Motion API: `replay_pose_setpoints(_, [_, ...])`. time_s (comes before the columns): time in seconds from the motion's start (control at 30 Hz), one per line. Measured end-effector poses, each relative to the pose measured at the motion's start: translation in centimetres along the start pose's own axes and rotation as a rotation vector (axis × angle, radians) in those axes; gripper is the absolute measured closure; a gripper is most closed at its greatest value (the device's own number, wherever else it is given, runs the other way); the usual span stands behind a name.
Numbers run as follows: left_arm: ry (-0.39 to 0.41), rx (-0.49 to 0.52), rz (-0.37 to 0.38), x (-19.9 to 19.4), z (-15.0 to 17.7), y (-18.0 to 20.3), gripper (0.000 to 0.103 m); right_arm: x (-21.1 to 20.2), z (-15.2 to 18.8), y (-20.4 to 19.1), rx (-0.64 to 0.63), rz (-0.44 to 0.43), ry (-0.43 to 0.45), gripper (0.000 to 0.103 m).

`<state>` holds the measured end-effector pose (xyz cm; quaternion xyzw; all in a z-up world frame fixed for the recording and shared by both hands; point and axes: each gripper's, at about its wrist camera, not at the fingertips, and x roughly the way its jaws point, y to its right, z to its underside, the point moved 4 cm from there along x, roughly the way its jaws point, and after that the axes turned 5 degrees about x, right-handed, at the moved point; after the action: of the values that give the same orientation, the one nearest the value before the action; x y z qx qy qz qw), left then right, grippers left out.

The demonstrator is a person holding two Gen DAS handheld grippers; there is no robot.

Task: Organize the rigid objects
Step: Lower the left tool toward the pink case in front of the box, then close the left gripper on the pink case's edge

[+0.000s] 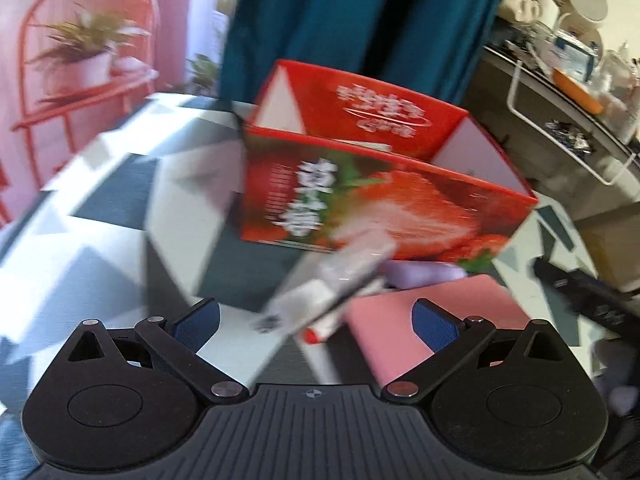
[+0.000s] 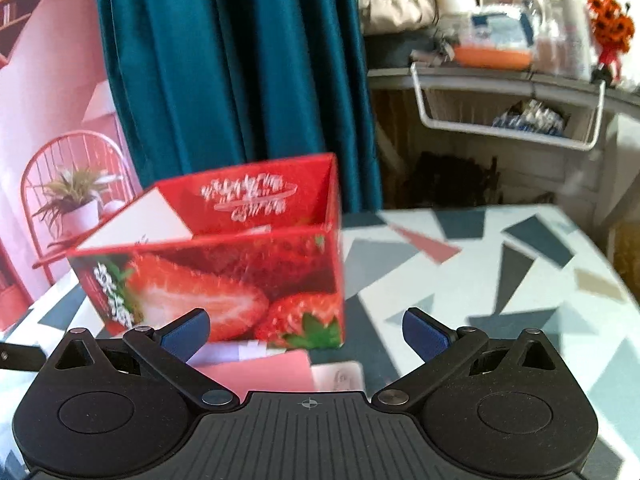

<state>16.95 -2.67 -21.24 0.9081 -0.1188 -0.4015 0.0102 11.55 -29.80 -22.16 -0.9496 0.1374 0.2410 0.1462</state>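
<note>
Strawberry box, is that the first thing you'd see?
Yes: the open red box with big strawberries stands mid-table, and teal curtains hang behind it. In front of it lie a pink block and a blurry white tube. Both the left gripper and right gripper are open, holding nothing.

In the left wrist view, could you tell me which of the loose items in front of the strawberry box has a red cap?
The blurred white tube, lying diagonally, with its red cap toward the left gripper. The pink block and the lilac item have none.
</note>
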Motion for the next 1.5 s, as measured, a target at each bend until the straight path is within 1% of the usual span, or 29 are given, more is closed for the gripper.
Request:
replay_pose_setpoints(0.1, [-0.01, 0.018, 0.007, 1.6, 0.4, 1.2, 0.002, 1.3, 1.2, -0.1, 0.007, -0.035, -0.034, 0.005])
replay_pose_setpoints(0.17, [-0.024, 0.01, 0.02, 2.3, 0.8, 1.5, 0.006, 1.8, 2.0, -0.2, -0.001, -0.041, -0.049, 0.006])
replay_pose_setpoints(0.2, [-0.033, -0.004, 0.036, 2.7, 1.0, 1.5, 0.008, 2.0, 2.3, -0.2, -0.001, -0.042, -0.056, 0.006])
replay_pose_setpoints(0.27, [-0.045, -0.037, 0.047, 3.1, 1.3, 1.2, 0.008, 2.2, 2.9, -0.1, 0.007, -0.054, -0.066, 0.007])
replay_pose_setpoints(0.33, [-0.054, -0.066, 0.043, 3.4, 1.5, 0.9, 0.008, 2.4, 3.4, -0.1, 0.006, -0.07, -0.077, 0.009])
replay_pose_setpoints(0.4, [-0.07, -0.099, 0.032, 3.8, 1.6, 0.5, 0.008, 2.4, 3.9, -0.1, -0.012, -0.076, -0.078, 0.013])
replay_pose_setpoints(0.53, [-0.072, -0.141, 0.051, 4.1, 1.7, 0.2, 0.008, 2.2, 4.6, -0.1, -0.024, -0.094, -0.082, 0.017])
replay_pose_setpoints(0.63, [-0.085, -0.114, 0.064, 4.3, 1.9, 0.9, 0.01, 2.0, 5.1, -0.2, -0.037, -0.105, -0.076, 0.021])
replay_pose_setpoints(0.77, [-0.079, -0.05, 0.057, 4.3, 2.2, 2.0, 0.015, 1.7, 5.5, -0.1, -0.037, -0.121, -0.053, 0.022])
replay_pose_setpoints(0.87, [-0.075, -0.027, 0.06, 4.2, 2.3, 2.6, 0.017, 1.7, 5.6, 0.1, -0.033, -0.133, -0.042, 0.022])
replay_pose_setpoints(0.93, [-0.076, -0.021, 0.069, 4.3, 2.3, 2.9, 0.019, 1.9, 5.6, 0.1, -0.031, -0.144, -0.041, 0.022])
replay_pose_setpoints(1.07, [-0.086, -0.027, 0.083, 4.4, 2.3, 3.0, 0.028, 2.4, 5.4, -0.4, -0.05, -0.166, -0.044, 0.026])
replay_pose_setpoints(1.1, [-0.086, -0.027, 0.086, 4.4, 2.3, 3.0, 0.028, 2.5, 5.5, -0.4, -0.047, -0.173, -0.042, 0.027])
replay_pose_setpoints(1.27, [-0.089, -0.033, 0.104, 4.5, 2.5, 3.1, 0.038, 2.4, 6.1, -0.2, -0.034, -0.188, 0.002, 0.027])
replay_pose_setpoints(1.37, [-0.097, -0.031, 0.128, 4.8, 2.6, 3.5, 0.039, 2.4, 6.2, 0.0, -0.028, -0.197, 0.005, 0.027])
replay_pose_setpoints(1.5, [-0.095, -0.023, 0.137, 4.9, 2.6, 3.9, 0.04, 2.3, 6.2, 0.3, -0.013, -0.207, 0.01, 0.029])
